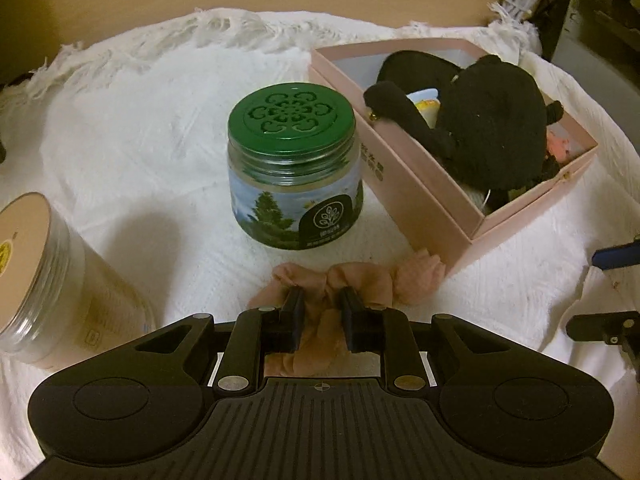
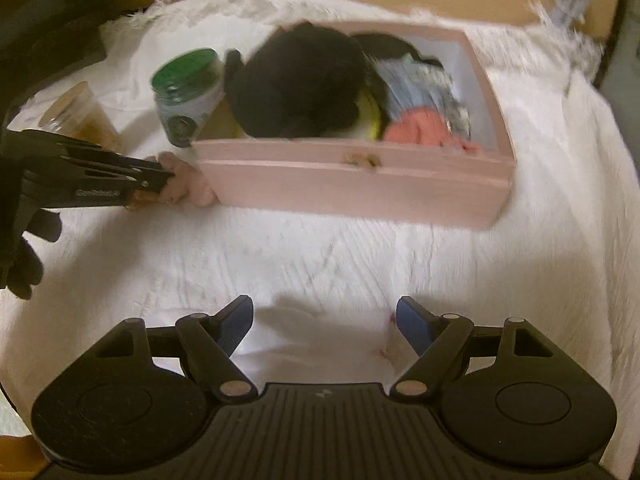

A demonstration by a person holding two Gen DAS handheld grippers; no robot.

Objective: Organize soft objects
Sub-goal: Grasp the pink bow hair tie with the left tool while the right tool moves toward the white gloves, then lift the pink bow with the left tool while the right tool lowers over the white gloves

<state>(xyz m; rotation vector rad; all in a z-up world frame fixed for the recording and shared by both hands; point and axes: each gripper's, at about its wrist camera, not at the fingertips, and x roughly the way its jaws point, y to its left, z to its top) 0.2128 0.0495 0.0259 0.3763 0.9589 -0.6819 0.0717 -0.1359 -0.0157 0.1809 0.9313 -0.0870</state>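
Pink scrunchie (image 1: 340,284) pinched in left gripper (image 1: 322,312), beside pink box (image 1: 436,196)

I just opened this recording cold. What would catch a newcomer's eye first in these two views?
Probably the pink box at right on the white cloth, stuffed with a black plush toy. Next, the green-lidded jar standing just left of it. Nearest, the left gripper is shut on a pink scrunchie lying before the box, while the right gripper is open.

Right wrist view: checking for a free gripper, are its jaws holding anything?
No. The right gripper has its jaws spread wide over bare white cloth.
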